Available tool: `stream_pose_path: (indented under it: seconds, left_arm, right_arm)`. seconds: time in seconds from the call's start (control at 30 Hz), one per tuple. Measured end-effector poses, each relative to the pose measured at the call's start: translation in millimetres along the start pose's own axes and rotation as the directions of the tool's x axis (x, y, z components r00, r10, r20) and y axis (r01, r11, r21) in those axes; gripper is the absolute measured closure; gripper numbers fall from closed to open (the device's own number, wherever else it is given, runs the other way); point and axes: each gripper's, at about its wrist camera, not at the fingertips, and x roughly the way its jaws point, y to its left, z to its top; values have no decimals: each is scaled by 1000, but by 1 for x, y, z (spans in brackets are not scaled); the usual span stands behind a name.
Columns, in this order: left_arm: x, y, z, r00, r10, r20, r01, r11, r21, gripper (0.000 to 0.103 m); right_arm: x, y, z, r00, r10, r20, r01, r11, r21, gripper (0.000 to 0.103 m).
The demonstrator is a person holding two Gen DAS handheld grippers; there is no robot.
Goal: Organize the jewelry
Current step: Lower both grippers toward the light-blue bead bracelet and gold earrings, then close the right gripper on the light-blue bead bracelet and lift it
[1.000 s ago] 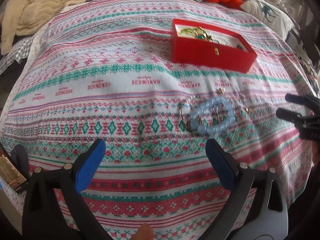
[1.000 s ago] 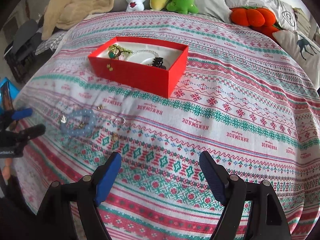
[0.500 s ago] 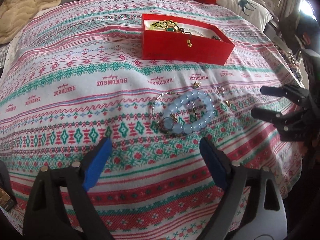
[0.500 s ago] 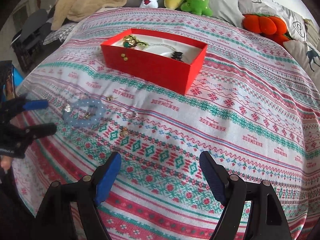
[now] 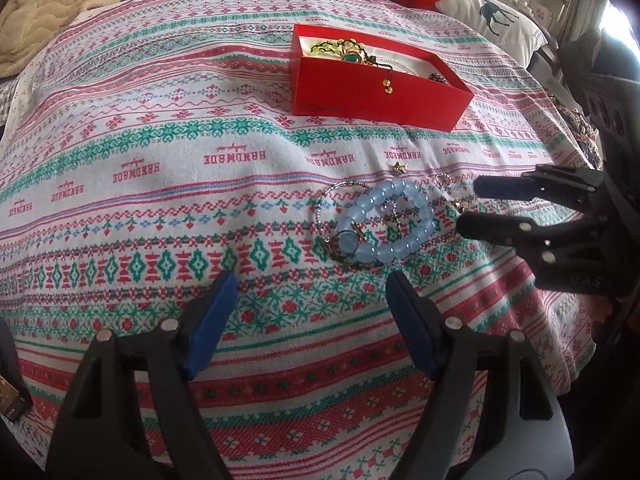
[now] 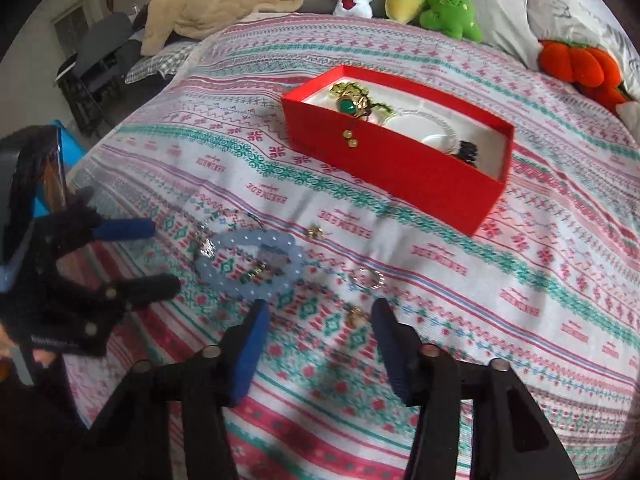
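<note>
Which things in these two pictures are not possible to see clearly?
- Red box: left wrist view, near wall hides its floor.
- Small pieces beside the blue bead bracelet: right wrist view, too small to name.
- Black item in the box: half hidden by the wall.
- Orange plush: cut by the edge.

At lower centre the left gripper spreads its blue fingers above the patterned cloth. Just beyond lies a pale blue bead bracelet. The right gripper, parted, enters mid right. A red box sits upper centre.
</note>
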Motion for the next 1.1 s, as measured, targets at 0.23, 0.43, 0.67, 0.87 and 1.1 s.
stream_pose_path:
  seconds: [0.23, 0.43, 0.67, 0.87, 1.1]
  left_arm:
    - [-5, 11, -3, 1000, -6, -4, 6, 1000, -27, 25]
    - [-10, 17, 3, 1000, -6, -1, 6, 998, -56, 27]
    - [-10, 24, 15, 1000, -24, -14, 23, 996, -85, 46]
    - [-8, 25, 24, 1000, -27, -7, 26, 993, -116, 54]
    - [0, 21, 29, 1000, -6, -28, 3, 993, -118, 51]
  right_arm:
    - [27, 5, 16, 994, 104, -27, -103, 994, 47, 75]
    - [31, 7, 22, 992, 125, -35, -123, 991, 57, 97]
    - [12, 12, 16, 994, 106, 0, -106, 994, 7, 99]
    - [4, -4, 18, 989, 141, 38, -143, 987, 72, 88]
    - [14, 2, 26, 989, 144, 16, -145, 987, 70, 44]
